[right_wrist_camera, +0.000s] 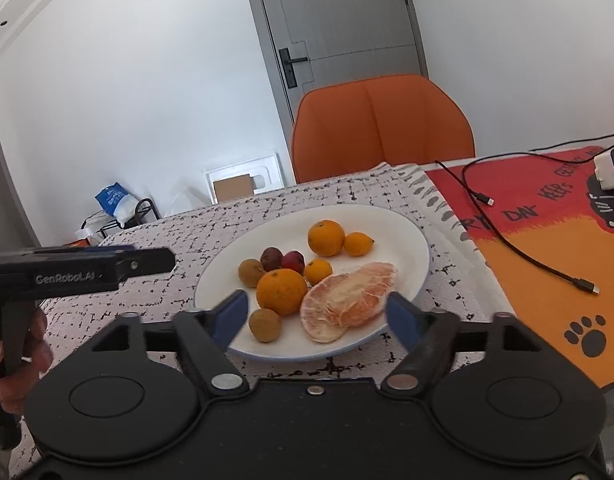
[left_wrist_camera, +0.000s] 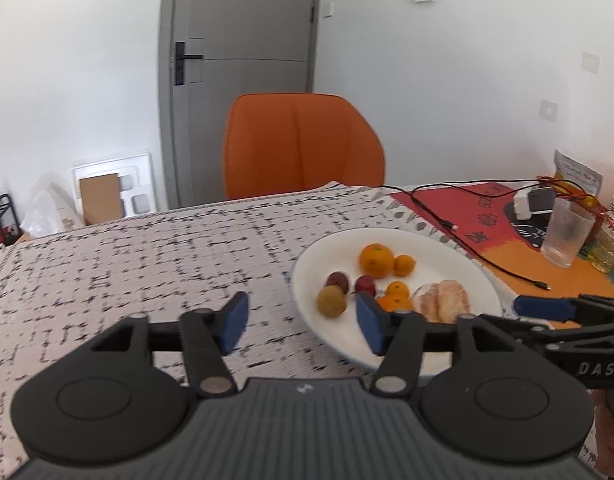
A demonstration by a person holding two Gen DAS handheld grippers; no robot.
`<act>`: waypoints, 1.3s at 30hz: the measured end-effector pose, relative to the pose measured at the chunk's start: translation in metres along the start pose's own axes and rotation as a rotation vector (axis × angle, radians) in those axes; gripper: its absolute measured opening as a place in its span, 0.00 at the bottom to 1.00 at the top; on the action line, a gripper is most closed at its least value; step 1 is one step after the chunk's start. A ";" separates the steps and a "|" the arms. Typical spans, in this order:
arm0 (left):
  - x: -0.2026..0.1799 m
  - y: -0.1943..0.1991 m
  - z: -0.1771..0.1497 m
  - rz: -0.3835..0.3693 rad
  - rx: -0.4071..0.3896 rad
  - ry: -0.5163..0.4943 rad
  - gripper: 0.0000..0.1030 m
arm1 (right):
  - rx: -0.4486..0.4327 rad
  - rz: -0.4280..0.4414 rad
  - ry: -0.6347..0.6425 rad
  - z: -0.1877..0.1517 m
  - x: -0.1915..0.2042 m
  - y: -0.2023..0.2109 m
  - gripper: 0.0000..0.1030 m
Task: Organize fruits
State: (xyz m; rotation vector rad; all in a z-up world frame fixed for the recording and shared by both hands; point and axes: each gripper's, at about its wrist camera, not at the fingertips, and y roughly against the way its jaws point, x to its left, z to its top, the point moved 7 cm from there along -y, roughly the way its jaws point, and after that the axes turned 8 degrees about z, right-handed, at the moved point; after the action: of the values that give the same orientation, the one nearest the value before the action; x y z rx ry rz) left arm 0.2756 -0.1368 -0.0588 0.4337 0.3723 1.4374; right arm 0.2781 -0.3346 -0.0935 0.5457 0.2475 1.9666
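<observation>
Right wrist view: looked straight over the right tongs (right_wrist_camera: 317,314), spread wide, gripping nothing, blue pads flanking the near rim of the white plate (right_wrist_camera: 411,240) on the counter (right_wrist_camera: 155,240). Held all the fruit on that plate: large orange (right_wrist_camera: 281,291) and peeled pomelo (right_wrist_camera: 347,306) dead ahead and nearest, longan (right_wrist_camera: 264,324) just left of centre at the rim. Lay with the pomelo's long axis running crosswise, tilted up toward the right. Further back: second orange (right_wrist_camera: 326,237), small citrus, two dark red fruits.

Left wrist view: showed the left tongs (left_wrist_camera: 303,322) also gaping and bare, with the plate (left_wrist_camera: 467,272) off to the right of centre, only the right pad over its rim. Sat level and low, pointing across the patterned cloth.

Judged the right tongs better placed, squarely facing the fruit. Hovered just short of the rim, palm-level, aimed forward and slightly down.
</observation>
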 end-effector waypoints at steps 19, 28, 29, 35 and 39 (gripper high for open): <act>0.050 0.047 -0.013 0.093 -0.037 0.068 0.93 | -0.032 0.036 0.037 0.005 0.042 0.010 1.00; 0.076 0.072 -0.021 0.128 -0.049 0.122 0.98 | -0.032 0.073 0.057 0.001 0.065 0.017 1.00; 0.078 0.075 -0.022 0.134 -0.051 0.127 0.98 | -0.035 0.074 0.065 0.001 0.068 0.019 1.00; 0.089 0.093 -0.028 0.164 -0.056 0.142 1.00 | -0.046 0.073 0.081 0.001 0.079 0.028 1.00; 0.093 0.104 -0.030 0.186 -0.065 0.140 1.00 | -0.046 0.078 0.082 0.000 0.084 0.035 1.00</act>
State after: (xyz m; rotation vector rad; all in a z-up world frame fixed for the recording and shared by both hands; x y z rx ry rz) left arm 0.1804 -0.0345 -0.0316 0.3215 0.4044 1.6615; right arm 0.2199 -0.2753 -0.0570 0.4513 0.2341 2.0681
